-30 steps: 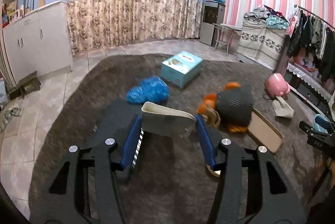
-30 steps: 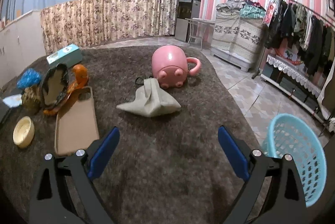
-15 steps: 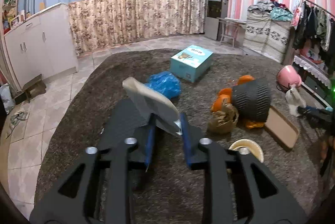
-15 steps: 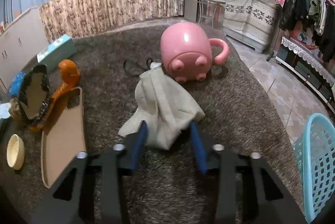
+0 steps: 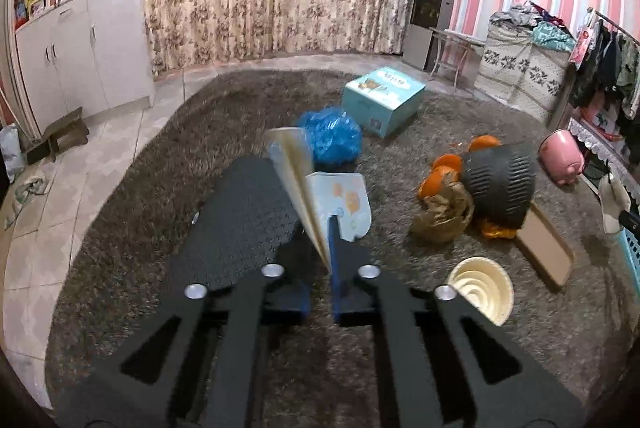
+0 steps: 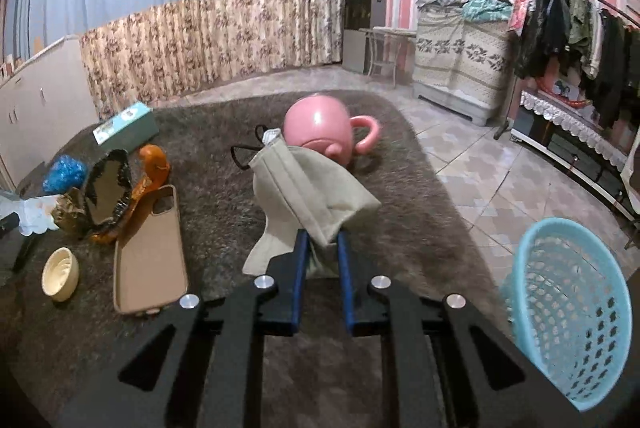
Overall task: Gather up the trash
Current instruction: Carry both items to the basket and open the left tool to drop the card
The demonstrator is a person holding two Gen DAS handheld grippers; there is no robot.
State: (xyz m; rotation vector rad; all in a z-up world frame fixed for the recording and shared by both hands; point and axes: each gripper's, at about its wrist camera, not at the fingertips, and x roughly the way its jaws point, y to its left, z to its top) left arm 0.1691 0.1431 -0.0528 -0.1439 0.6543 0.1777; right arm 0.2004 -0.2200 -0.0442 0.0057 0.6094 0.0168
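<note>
- Jaws on the left gripper (image 5: pixel 325 228) are clamped flat on a thin cream wrapper (image 5: pixel 296 180), which sticks up and away from the blue pads.
- Right gripper (image 6: pixel 322 248) has its jaws closing on a beige face mask (image 6: pixel 308 188); the cloth is bunched between the pads and lifted off the rug.
- Underfoot, a shaggy grey-brown rug (image 5: pixel 240 100) sits on pale floor tiles (image 6: pixel 472 164), with a floral curtain (image 5: pixel 256 12) along the back wall and pink-striped wallpaper to the right.
- Strewn on the rug: a blue plastic bag (image 5: pixel 332 140), a teal box (image 5: pixel 382 100), a crumpled brown wrapper (image 5: pixel 440 216), a cream bowl (image 5: pixel 482 288), a tan phone case (image 6: pixel 150 252) and a pink pig-shaped cup (image 6: pixel 320 128).
- Half hidden behind the mask, the cup shows only its top and handle.
- Light blue basket (image 6: pixel 572 312) stands at the right gripper's right, cut off by the frame edge.
- Printing on the wrapper is too blurred to read.
</note>
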